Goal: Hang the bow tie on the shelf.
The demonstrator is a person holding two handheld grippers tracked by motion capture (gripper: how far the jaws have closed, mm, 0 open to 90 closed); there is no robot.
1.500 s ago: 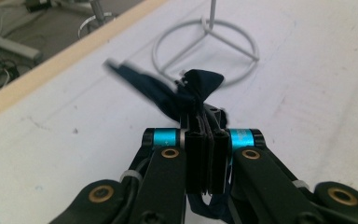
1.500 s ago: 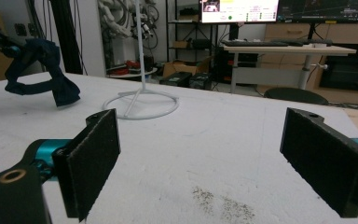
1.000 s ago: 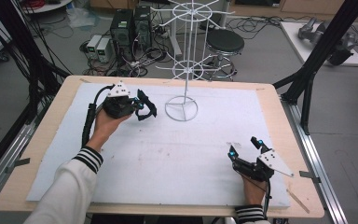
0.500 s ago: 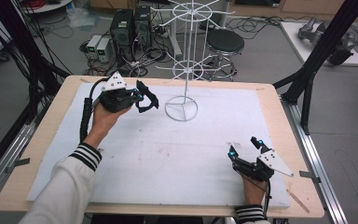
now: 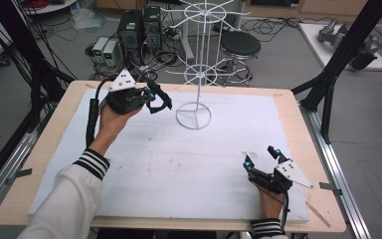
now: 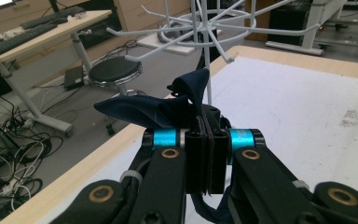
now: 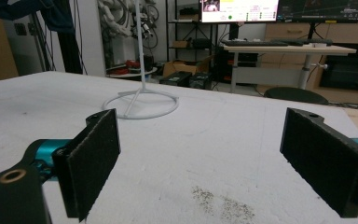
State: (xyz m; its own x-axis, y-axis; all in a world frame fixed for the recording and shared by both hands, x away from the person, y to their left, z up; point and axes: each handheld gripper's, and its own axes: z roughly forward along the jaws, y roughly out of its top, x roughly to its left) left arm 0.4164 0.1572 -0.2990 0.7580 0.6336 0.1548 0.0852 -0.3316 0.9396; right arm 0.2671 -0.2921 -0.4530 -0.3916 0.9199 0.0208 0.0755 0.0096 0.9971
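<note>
Rising off the desk [image 5: 189,164] in the high view: left tool [image 5: 151,97], now held higher than a second ago and closer to the white wire rack [image 5: 195,74]. Its jaws are pressed together on a small dark blue cloth [image 5: 160,99], which hangs off the tips just beside the rack's lower ring of hooks, not touching it. Right tool [image 5: 261,158] rests low on the near right of the desk, unmoved, jaws spread with nothing between.

Left gripper view: cloth [image 6: 158,109] bunched up above the clamped pads [image 6: 198,158], one corner standing up toward a hook tip [image 6: 230,59] of the rack [image 6: 205,28] just beyond. Grip looks firm; the lift reads as the approach to hanging the cloth on a hook, with the last reach and drape not yet done.

Right gripper view: both foam pads [image 7: 95,158] wide apart over bare desk [image 7: 214,140]; rack base ring [image 7: 140,105] well ahead.
</note>
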